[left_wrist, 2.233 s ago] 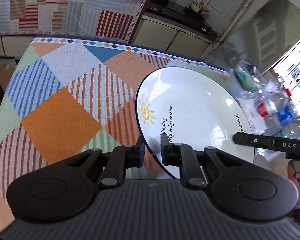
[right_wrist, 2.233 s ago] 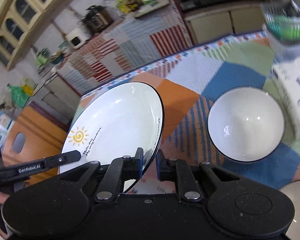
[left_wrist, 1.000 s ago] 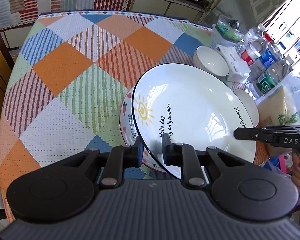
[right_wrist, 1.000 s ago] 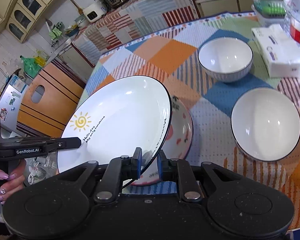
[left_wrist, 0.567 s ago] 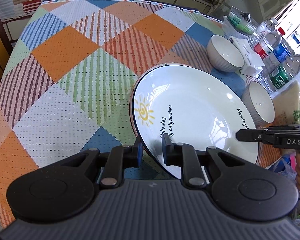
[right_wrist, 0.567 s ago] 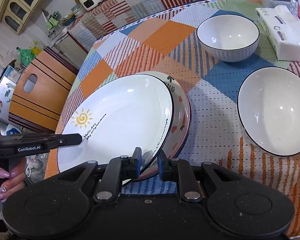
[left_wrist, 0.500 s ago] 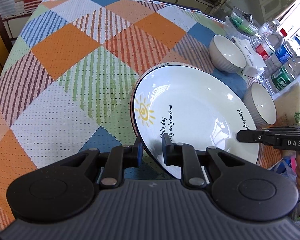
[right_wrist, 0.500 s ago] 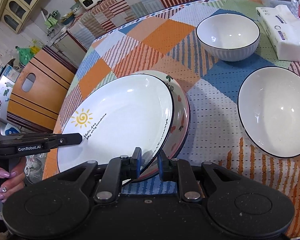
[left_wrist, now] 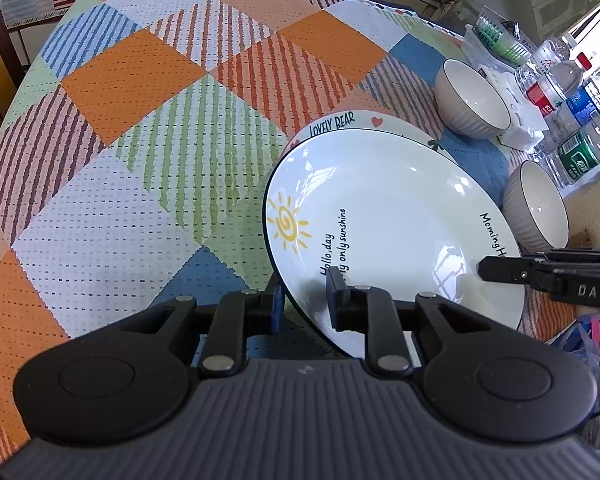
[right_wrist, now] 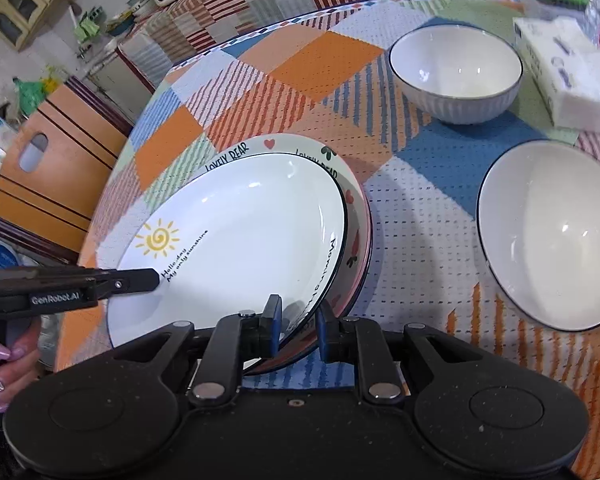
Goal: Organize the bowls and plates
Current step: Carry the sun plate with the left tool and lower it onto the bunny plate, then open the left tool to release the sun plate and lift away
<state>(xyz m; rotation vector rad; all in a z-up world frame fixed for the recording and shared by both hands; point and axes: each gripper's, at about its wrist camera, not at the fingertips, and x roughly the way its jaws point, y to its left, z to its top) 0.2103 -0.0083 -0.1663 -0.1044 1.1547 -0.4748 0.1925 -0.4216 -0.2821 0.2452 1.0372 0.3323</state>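
A white plate with a sun drawing (left_wrist: pixel 400 208) (right_wrist: pixel 240 220) lies on top of a "Lovely Bear" plate (left_wrist: pixel 340 120) (right_wrist: pixel 236 154) on the checked tablecloth. My left gripper (left_wrist: pixel 304 292) straddles its near rim by the sun. My right gripper (right_wrist: pixel 300 316) straddles the opposite rim. Both sets of jaws are opening, with the rim still between the pads and slim gaps showing. Each gripper's tip appears in the other's view, left gripper (right_wrist: pixel 152 276) and right gripper (left_wrist: pixel 484 270).
Two white bowls stand to the right of the plates, a far bowl (right_wrist: pixel 456 68) and a near bowl (right_wrist: pixel 552 232). A tissue pack (right_wrist: pixel 568 68) and water bottles (left_wrist: pixel 560 80) line the table's right edge. A wooden chair (right_wrist: pixel 40 168) stands at the left.
The sun plate came down from the air onto the Lovely Bear plate, with both grippers sinking with it. The fingers of both grippers now stand slightly wider apart.
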